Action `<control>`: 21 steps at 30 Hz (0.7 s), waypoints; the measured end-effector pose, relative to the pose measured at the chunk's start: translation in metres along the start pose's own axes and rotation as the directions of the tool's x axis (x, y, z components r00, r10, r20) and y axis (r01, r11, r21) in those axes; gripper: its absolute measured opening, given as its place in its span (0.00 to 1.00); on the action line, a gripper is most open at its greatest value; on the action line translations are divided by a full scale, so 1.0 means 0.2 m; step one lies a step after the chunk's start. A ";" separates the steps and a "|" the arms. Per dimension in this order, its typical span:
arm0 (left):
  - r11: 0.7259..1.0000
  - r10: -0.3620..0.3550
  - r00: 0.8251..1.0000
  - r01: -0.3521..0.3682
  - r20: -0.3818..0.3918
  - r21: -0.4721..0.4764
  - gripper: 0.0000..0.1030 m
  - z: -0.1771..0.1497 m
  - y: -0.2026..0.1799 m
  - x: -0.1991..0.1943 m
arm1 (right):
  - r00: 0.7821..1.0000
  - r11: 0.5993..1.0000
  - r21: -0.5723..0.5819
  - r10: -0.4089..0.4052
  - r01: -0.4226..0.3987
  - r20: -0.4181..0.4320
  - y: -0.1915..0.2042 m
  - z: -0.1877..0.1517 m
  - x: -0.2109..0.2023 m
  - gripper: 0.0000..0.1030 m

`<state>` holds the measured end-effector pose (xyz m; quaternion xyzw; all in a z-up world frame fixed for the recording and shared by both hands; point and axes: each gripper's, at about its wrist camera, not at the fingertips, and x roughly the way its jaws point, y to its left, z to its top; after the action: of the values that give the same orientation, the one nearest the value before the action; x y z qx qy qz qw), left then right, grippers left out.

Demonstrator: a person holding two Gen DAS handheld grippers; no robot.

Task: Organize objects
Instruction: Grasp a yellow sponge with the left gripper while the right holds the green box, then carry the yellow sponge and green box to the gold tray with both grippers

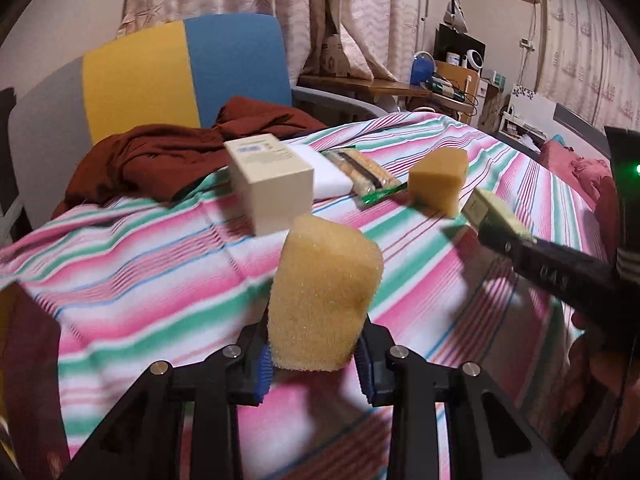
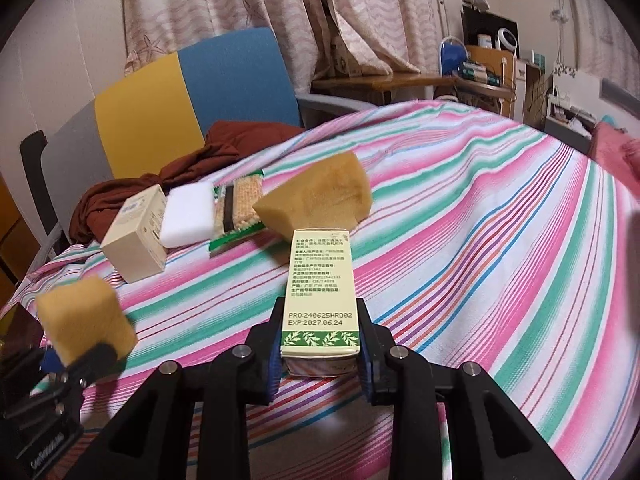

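Observation:
My left gripper (image 1: pixel 316 360) is shut on a yellow sponge (image 1: pixel 322 296), held above the striped cloth; the same sponge (image 2: pixel 86 314) and left gripper (image 2: pixel 76 354) show at the lower left of the right wrist view. My right gripper (image 2: pixel 320 354) is shut on a slim cream carton with green leaf trim (image 2: pixel 320 294); that carton (image 1: pixel 494 210) enters the left wrist view from the right. A second yellow sponge (image 1: pixel 440 182) (image 2: pixel 320 196) lies on the cloth beyond the carton's far end. A cream box (image 1: pixel 272 178), a white foam block (image 1: pixel 326 170) and a wafer packet (image 1: pixel 366 174) lie in a row at the back.
A striped cloth (image 2: pixel 480 240) covers the table. A dark red garment (image 1: pixel 160 160) lies at its back left edge, in front of a yellow and blue chair (image 1: pixel 188 76). Curtains, a wooden desk (image 2: pixel 380 80) and cluttered shelves stand behind.

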<state>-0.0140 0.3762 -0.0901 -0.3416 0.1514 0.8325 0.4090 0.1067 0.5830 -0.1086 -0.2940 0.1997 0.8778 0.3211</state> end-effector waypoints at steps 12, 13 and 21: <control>1.000 -0.009 0.999 0.008 0.041 0.028 0.32 -0.11 -0.04 -0.15 | 0.999 0.997 -0.070 -0.014 0.016 0.030 0.09 -0.06 -0.11 0.29; 0.999 -0.013 0.999 0.011 0.045 0.037 0.32 -0.12 -0.05 -0.16 | 0.999 0.997 -0.075 -0.013 0.015 0.030 0.10 -0.07 -0.11 0.29; 0.999 -0.030 0.997 0.029 0.073 0.013 0.32 -0.18 -0.03 -0.26 | 1.000 0.993 -0.120 -0.003 0.004 0.015 0.18 -0.14 -0.17 0.29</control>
<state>0.0297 0.3313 -0.0791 -0.3108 0.1362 0.8374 0.4285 0.1147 0.5260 -0.1019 -0.3064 0.1437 0.8899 0.3059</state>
